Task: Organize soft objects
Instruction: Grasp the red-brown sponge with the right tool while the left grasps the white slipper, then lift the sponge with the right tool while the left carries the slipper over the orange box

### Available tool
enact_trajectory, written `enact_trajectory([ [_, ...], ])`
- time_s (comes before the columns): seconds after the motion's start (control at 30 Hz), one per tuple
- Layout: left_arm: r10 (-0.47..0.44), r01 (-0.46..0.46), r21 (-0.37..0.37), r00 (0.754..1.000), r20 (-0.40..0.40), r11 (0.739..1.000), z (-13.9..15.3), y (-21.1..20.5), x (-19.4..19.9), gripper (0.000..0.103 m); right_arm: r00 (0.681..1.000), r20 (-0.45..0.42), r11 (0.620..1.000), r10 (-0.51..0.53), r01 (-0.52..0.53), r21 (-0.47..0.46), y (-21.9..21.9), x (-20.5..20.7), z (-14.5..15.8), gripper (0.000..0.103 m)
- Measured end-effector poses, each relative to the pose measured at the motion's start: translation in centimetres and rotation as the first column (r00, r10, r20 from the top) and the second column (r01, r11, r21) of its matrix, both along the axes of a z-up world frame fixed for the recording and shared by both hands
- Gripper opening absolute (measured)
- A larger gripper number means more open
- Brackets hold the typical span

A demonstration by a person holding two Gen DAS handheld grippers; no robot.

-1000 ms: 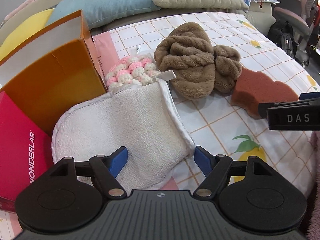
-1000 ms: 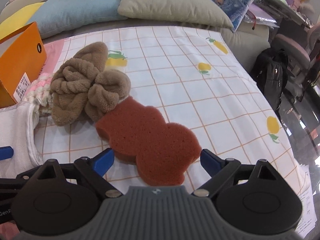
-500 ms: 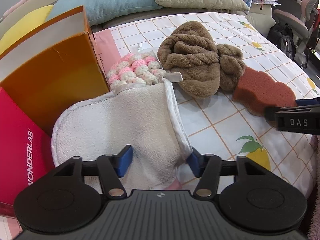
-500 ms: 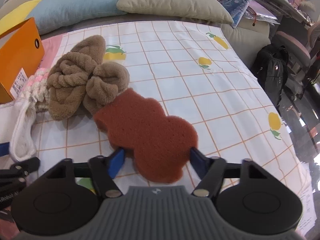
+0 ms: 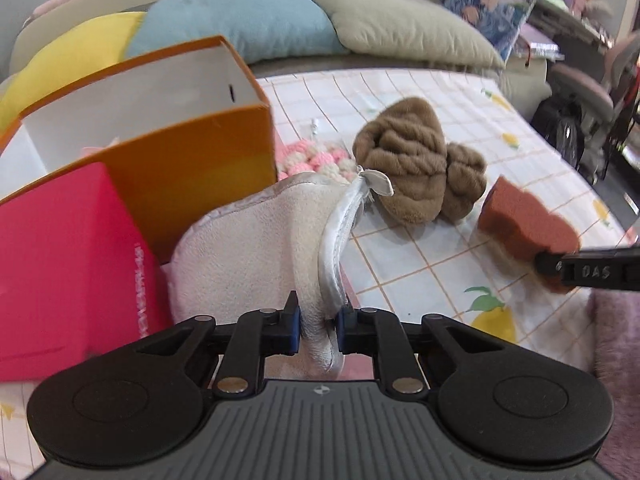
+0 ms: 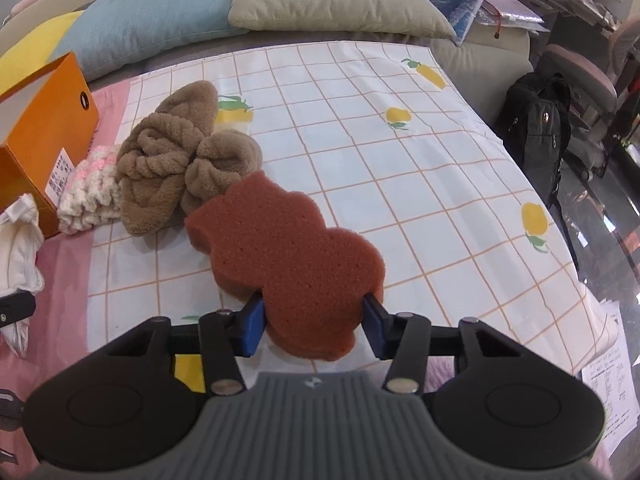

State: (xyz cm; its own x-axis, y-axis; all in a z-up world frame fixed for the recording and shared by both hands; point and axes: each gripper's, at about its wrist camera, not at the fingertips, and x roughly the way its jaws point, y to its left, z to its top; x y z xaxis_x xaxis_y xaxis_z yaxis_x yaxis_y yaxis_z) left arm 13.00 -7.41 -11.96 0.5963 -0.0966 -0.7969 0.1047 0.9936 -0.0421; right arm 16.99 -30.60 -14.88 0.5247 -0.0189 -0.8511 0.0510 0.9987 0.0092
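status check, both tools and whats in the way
Left tool shut on white mitt. Right tool shut on red sponge. Orange box open, nothing blocking.

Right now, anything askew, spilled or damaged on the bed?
Nothing damaged or spilled. Soft items lie loose beside the orange box: a brown plush slipper pair heaped together and a pink-white knit piece wedged against the box. Left gripper pinches the white mitt; right gripper clamps the red-brown sponge.

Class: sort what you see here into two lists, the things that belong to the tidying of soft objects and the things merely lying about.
Belong to the job:
white cloth
brown sponge
brown towel
pink-and-white knit
orange box

Lying about:
pillows
black backpack
red box
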Motion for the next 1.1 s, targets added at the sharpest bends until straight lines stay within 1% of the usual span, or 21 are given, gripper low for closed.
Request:
enact_trajectory([
  [0.07,0.004,-0.003,-0.020,1.000,0.018,1.000,1.0,0.5,-0.7,0.018,1.000,-0.007,0.999,-0.010,0.010,0.031,0.0,-0.6,0.4,0.050],
  [0.13,0.001,0.001,-0.041,0.999,0.034,0.999,1.9,0.9,-1.3,0.017,1.000,0.002,0.999,-0.001,0.001,0.038,0.3,-1.3,1.0,0.050],
  [0.2,0.002,0.001,-0.061,0.999,0.043,0.998,2.6,1.3,-2.0,0.017,1.000,0.014,0.999,0.021,-0.021,0.044,0.9,-2.1,1.6,0.051],
  [0.3,-0.006,0.011,-0.086,0.998,0.057,0.996,3.5,1.6,-2.9,0.017,0.998,0.026,0.995,0.060,-0.062,0.077,1.9,-3.3,2.3,0.051],
  [0.47,-0.014,0.028,-0.154,0.996,0.093,0.988,5.1,2.3,-4.2,0.017,0.991,0.055,0.985,0.124,-0.130,0.112,3.8,-4.9,3.4,0.051],
  [0.57,0.000,0.024,-0.193,0.993,0.121,0.981,6.2,3.0,-4.8,0.017,0.990,0.057,0.969,0.129,-0.138,0.204,4.0,-5.4,4.2,0.051],
  [0.67,0.028,0.005,-0.215,0.988,0.153,0.976,7.5,4.3,-5.4,0.017,0.994,0.036,0.947,0.100,-0.106,0.303,3.7,-5.7,4.7,0.051],
  [0.77,0.063,-0.017,-0.247,0.981,0.181,0.969,8.9,6.1,-6.0,0.017,0.996,0.024,0.931,0.087,-0.090,0.353,3.9,-6.1,5.2,0.051],
  [0.93,0.126,-0.057,-0.267,0.960,0.248,0.962,11.3,8.7,-7.1,0.017,0.991,0.053,0.925,0.119,-0.130,0.357,5.5,-6.3,6.7,0.051],
  [1.03,0.156,-0.080,-0.262,0.946,0.283,0.962,12.6,10.4,-7.0,0.017,0.984,0.084,0.918,0.158,-0.178,0.355,6.7,-6.1,8.1,0.051],
  [1.1,0.167,-0.093,-0.242,0.937,0.306,0.966,13.3,11.3,-6.8,0.017,0.975,0.116,0.913,0.188,-0.217,0.346,7.8,-5.6,9.2,0.051],
])
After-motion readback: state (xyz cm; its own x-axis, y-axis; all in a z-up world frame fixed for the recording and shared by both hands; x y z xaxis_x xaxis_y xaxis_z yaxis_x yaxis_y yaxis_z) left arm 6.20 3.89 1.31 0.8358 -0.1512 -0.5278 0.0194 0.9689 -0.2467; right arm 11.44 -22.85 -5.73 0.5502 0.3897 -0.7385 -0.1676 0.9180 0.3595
